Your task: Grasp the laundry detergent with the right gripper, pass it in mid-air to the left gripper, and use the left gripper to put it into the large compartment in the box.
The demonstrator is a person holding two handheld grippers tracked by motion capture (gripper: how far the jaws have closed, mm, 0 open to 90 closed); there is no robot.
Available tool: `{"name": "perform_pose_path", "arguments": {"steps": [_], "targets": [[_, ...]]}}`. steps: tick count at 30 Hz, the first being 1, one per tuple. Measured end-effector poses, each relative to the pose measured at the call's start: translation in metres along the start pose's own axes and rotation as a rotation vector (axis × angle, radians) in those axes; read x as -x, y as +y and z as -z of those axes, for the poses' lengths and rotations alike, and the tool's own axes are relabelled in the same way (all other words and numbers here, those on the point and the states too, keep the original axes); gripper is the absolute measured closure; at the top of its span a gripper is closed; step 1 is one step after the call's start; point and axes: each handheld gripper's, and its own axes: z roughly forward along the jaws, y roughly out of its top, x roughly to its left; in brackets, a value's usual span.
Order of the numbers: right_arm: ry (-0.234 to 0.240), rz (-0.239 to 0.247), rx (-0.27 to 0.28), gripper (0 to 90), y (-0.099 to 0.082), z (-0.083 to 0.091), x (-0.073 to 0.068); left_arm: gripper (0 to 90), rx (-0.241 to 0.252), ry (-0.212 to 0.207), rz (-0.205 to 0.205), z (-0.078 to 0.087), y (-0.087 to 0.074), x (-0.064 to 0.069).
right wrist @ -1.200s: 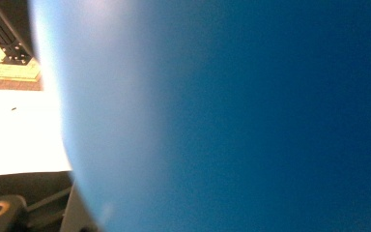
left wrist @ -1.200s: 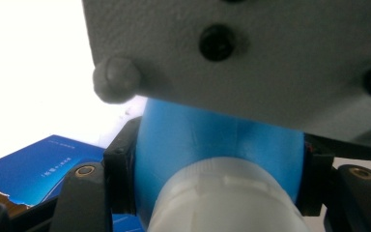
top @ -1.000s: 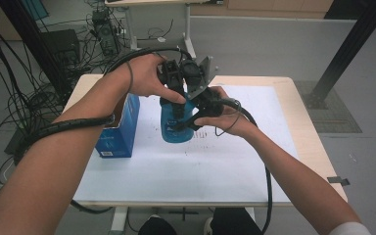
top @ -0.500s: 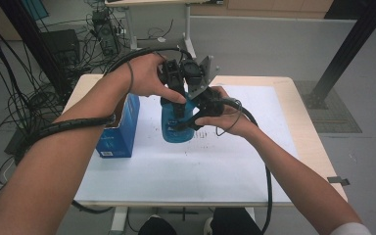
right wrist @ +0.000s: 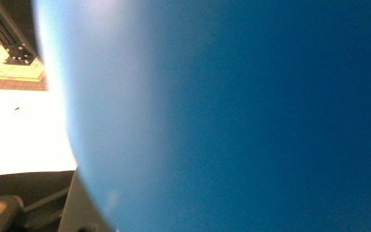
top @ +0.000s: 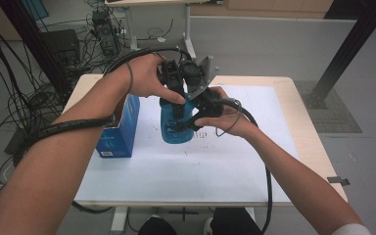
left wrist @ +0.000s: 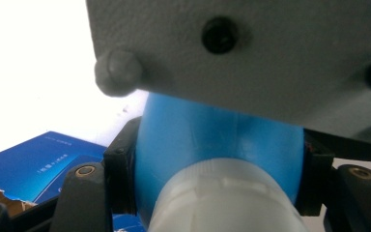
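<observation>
A blue bottle stands upright on the white sheet near the middle of the table. My left gripper comes down from above and is shut on the bottle's shoulder, just under its white cap; the left gripper view has the blue bottle pressed between both black pads. My right gripper reaches in from the right and is shut on the bottle's body. In the right gripper view the bottle's blue wall sits right up against the lens. The right gripper's grey plate hangs over the bottle.
A blue carton stands left of the bottle, close to my left forearm. The white sheet covers most of the wooden table. Cables trail from both grippers across the table, and more cables and equipment lie on the floor at the back left.
</observation>
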Motion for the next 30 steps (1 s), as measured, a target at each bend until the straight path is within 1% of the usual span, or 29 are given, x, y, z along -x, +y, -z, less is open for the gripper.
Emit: {"name": "perform_pose_path", "arguments": {"steps": [10,16,19,22,23,25,30], "targets": [[0.002,-0.001,0.004,41.4,0.0002,0.0014,-0.0011,36.9,-0.001,0.000,0.004,0.0013,0.0005,0.0016],[0.005,-0.007,0.017,41.2,0.0006,0.0023,-0.0014,36.9,0.002,0.004,0.007,0.0037,0.0003,0.0020],[0.004,-0.003,0.021,41.1,0.0011,0.0027,-0.0016,36.9,-0.010,0.004,0.006,0.0050,0.0007,0.0025],[0.004,-0.004,0.023,41.0,0.0011,0.0030,-0.0019,36.9,-0.005,0.004,0.009,0.0048,0.0007,0.0028],[0.005,-0.003,0.022,40.9,0.0012,0.0031,-0.0019,36.9,-0.017,0.002,0.007,0.0056,0.0012,0.0027],[0.005,-0.004,0.022,40.8,0.0011,0.0032,-0.0021,36.9,-0.008,0.003,0.011,0.0049,0.0010,0.0029],[0.010,-0.018,0.026,39.3,0.0009,0.0042,-0.0027,36.9,-0.029,0.002,0.007,0.0056,0.0017,0.0031]]}}
